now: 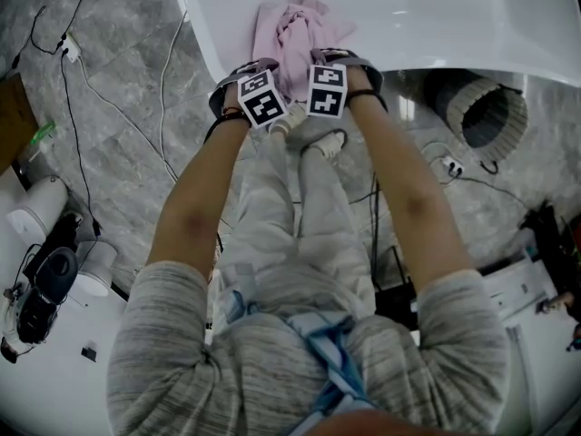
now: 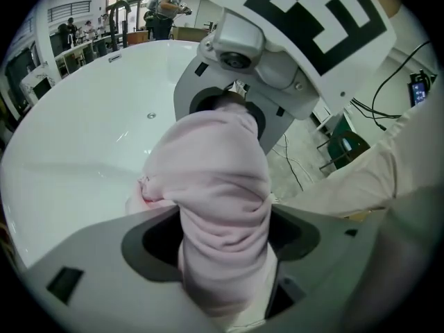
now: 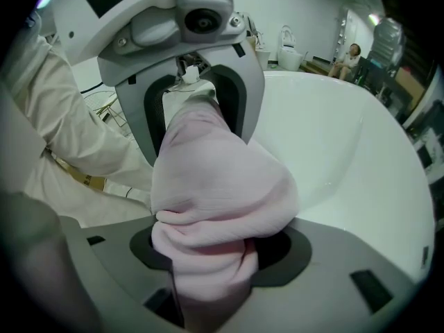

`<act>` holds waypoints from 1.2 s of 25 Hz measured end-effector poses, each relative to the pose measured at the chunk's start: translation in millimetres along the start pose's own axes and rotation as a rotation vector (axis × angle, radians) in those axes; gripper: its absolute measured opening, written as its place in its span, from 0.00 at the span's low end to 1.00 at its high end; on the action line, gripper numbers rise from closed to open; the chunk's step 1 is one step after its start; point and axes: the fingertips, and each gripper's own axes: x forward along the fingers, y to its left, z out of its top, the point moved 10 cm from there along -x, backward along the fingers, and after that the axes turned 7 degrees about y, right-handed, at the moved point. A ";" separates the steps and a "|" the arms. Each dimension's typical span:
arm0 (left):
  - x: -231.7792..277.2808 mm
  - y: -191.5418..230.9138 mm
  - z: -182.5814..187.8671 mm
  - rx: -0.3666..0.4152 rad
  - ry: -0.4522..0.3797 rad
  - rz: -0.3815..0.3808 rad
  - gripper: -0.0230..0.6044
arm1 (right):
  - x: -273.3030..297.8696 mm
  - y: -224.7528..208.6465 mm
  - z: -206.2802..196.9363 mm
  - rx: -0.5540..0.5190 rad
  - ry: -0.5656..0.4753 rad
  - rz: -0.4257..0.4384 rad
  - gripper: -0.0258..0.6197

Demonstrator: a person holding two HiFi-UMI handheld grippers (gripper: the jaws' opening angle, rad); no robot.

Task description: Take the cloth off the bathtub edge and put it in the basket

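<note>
Cloth point(image 1: 289, 33) is the pink heap at 12 o'clock in the head view, bunched on the near edge of the white bathtub point(image 1: 436, 16), which spans the whole top of that view. On the grey floor point(image 1: 118, 134) under the tub's overhang, at 3 o'clock from the hands, stands a round ribbed container that I take to be the basket point(image 1: 461, 105). The right hand is the nearer one to it, so the carry likely goes toward 3 o'clock. Both hands meet at the heap's 6 o'clock side. The left gripper point(image 2: 222, 245) is clenched on a thick roll of the cloth that fills the gap between its jaws, and the right gripper point(image 3: 208, 262) is clamped on another fold the same way. The roll's long axis runs straight from one gripper to the other as a short bridge, with the rest of the heap lying beyond toward 12 o'clock. I cannot tell whether the heap rests on the rim or hangs just clear of it, since the marker cubes point(image 1: 327, 89) cover the join. The pads are buried in fabric, the basket's far side is cut off by the tub, and its inside is too dark to read.
</note>
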 end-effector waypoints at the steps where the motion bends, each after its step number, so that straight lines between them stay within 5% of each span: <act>1: -0.7 -0.2 0.8 0.000 -0.007 -0.002 0.61 | -1.4 0.5 0.6 -0.003 -0.005 -0.002 0.47; 23: -30.1 -16.6 18.1 0.025 -0.116 -0.001 0.56 | -41.3 21.8 11.5 0.008 -0.052 -0.101 0.34; 30: -63.0 -29.3 24.6 0.000 -0.178 -0.001 0.40 | -76.9 31.8 9.5 0.155 -0.131 -0.140 0.13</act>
